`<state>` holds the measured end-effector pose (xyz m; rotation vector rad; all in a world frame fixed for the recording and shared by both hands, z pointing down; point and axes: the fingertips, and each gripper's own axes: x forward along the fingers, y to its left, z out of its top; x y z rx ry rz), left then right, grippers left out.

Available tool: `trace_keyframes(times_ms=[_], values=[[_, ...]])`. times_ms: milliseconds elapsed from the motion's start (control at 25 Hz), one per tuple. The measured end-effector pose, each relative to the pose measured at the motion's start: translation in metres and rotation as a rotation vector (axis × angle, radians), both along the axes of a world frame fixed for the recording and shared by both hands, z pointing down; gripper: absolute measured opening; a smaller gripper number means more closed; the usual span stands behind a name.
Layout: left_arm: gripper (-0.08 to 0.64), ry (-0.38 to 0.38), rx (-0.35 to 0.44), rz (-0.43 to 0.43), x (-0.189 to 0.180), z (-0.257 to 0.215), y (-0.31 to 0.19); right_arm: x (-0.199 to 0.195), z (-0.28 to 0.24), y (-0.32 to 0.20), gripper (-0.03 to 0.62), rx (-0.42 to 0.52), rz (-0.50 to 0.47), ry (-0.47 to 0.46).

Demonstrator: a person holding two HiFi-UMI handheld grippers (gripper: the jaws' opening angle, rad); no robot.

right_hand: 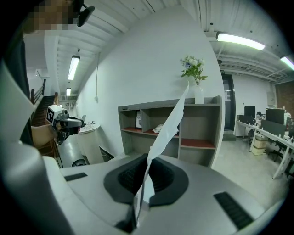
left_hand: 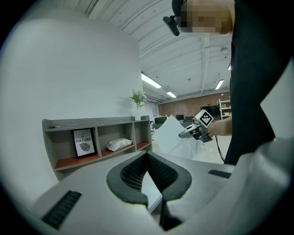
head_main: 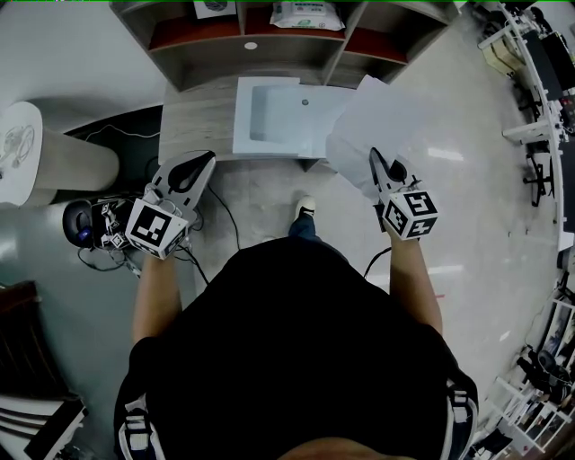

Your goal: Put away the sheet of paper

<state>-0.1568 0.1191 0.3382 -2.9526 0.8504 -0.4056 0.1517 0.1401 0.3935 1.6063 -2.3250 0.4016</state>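
The sheet of paper (head_main: 382, 121) is white and hangs over the desk's right corner, with my right gripper (head_main: 375, 160) shut on its near edge. In the right gripper view the paper (right_hand: 172, 121) rises edge-on, bent, from between the shut jaws of my right gripper (right_hand: 148, 158). My left gripper (head_main: 207, 160) is at the desk's left front corner, shut and holding nothing. A white open tray (head_main: 269, 112) lies on the desk between the two grippers. The left gripper view shows my left gripper (left_hand: 147, 155) shut, with the paper (left_hand: 169, 135) and the right gripper (left_hand: 186, 133) off to the right.
A grey shelf unit (head_main: 180, 54) with red boards stands behind the desk (head_main: 193, 121). It holds a wipes pack (head_main: 305, 13) and a framed picture (left_hand: 84, 142). A vase of flowers (right_hand: 195, 73) stands on top. A white round stand (head_main: 36, 162) and floor cables (head_main: 99, 238) are at left.
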Motion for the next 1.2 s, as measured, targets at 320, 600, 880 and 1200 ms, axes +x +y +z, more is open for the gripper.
trace_keyframes(times_ms=[320,600,880,1200], values=[[0.021,-0.006,-0.014,-0.016,0.016,0.006,-0.02,0.013,0.012,-0.025,0.014,-0.033,-0.029,-0.007],[0.021,-0.024,-0.041,-0.036,0.027,0.014,-0.039,0.019,0.022,-0.049,0.014,-0.058,-0.066,-0.012],[0.021,-0.032,-0.04,-0.046,0.04,0.015,-0.062,0.03,0.031,-0.074,0.014,-0.077,-0.096,-0.016],[0.021,-0.053,-0.038,-0.049,0.061,0.016,-0.081,0.04,0.041,-0.096,0.014,-0.101,-0.137,-0.024]])
